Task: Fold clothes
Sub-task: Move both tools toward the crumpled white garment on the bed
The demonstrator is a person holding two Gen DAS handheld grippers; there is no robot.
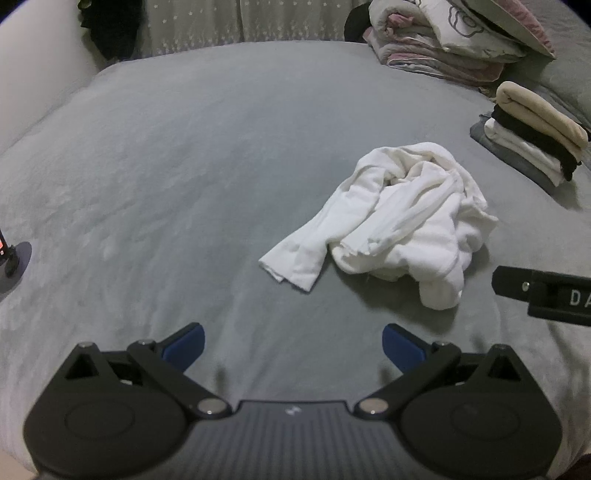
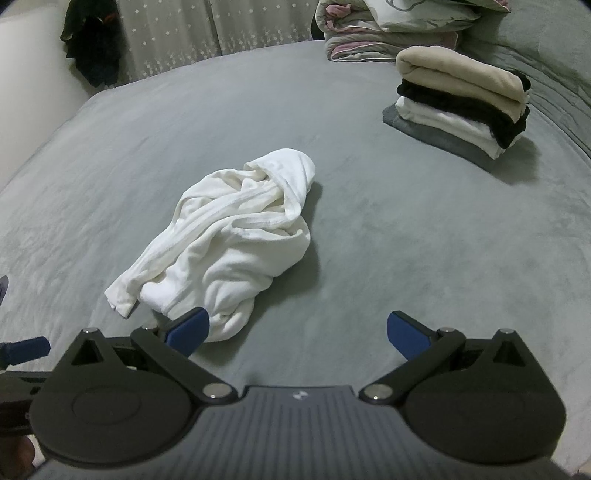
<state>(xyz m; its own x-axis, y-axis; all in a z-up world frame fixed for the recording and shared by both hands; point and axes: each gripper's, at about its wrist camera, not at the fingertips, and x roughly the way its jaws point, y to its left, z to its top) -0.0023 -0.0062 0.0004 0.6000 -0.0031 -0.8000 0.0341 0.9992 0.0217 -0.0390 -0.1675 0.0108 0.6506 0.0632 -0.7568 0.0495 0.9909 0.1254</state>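
We are over a wide grey bed, and on it, near the middle, lies the white garment, crumpled in a heap and not yet spread. In the far right corner stands a stack of folded clothes, well apart from the heap, with a pile of bedding behind it.

The heap has a clear long axis. In the right wrist view it runs from a rounded, hood-like end far from us down to a loose tail of cloth at the near left; its nearest lump lies just beside the left finger of our right gripper, perhaps partly behind it. In the left wrist view the same heap lies ahead and to the right of our left gripper, clearly apart from its fingers, with the loose tail pointing towards us.

So our right gripper is the nearer one, and the garment sits left of its centre line. Both pairs of fingers are spread wide and carry nothing.

We judge that the coming move is a reach to the near edge, the right gripper shifting left, the left gripper forward and right.
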